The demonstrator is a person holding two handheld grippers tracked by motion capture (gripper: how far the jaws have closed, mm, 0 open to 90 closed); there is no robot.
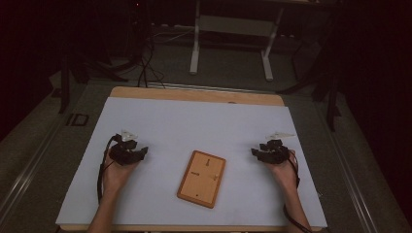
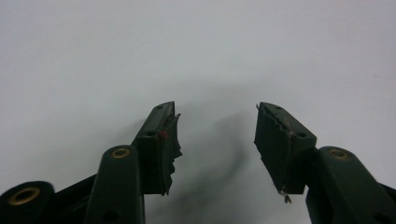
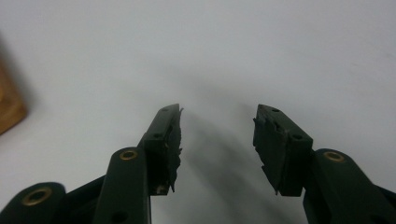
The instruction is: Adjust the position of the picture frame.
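Observation:
A flat wooden board (image 1: pixel 201 178) with a few small dark marks lies near the middle of the white table sheet (image 1: pixel 194 126), turned slightly askew. My left gripper (image 1: pixel 144 151) rests on the sheet to the board's left, held in a hand. It is open, with bare white sheet between its jaws (image 2: pixel 217 135). My right gripper (image 1: pixel 253 152) sits to the board's right, also held in a hand. It stands open over bare sheet (image 3: pixel 217 135), and a corner of the wooden board (image 3: pixel 8 105) shows at the left edge of the right gripper view.
The white sheet covers a wooden table whose far edge (image 1: pixel 194 93) shows beyond it. Past the table stand a white metal frame (image 1: pixel 233 34) and cables (image 1: pixel 145 63) on a dark floor.

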